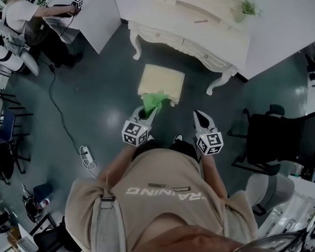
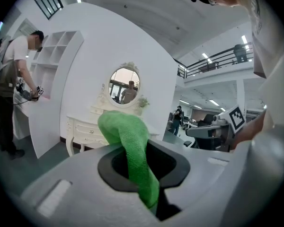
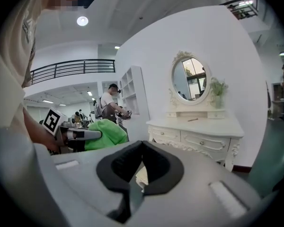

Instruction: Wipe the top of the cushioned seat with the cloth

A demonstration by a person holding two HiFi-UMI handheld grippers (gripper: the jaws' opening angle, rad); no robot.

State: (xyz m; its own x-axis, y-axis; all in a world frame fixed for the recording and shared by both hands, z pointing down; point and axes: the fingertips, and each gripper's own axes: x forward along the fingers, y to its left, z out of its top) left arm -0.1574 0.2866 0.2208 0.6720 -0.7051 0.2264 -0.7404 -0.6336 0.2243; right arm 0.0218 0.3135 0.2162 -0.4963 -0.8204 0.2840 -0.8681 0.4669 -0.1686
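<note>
the left gripper and right gripper are making two; one cloth, one seat, one dressing table and one mirror are showing.

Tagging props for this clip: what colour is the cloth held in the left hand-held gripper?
Bright green; the cloth shows best in the left gripper view.

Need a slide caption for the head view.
Left gripper holds a green cloth by the cushioned seat; right gripper shut and empty.
</note>
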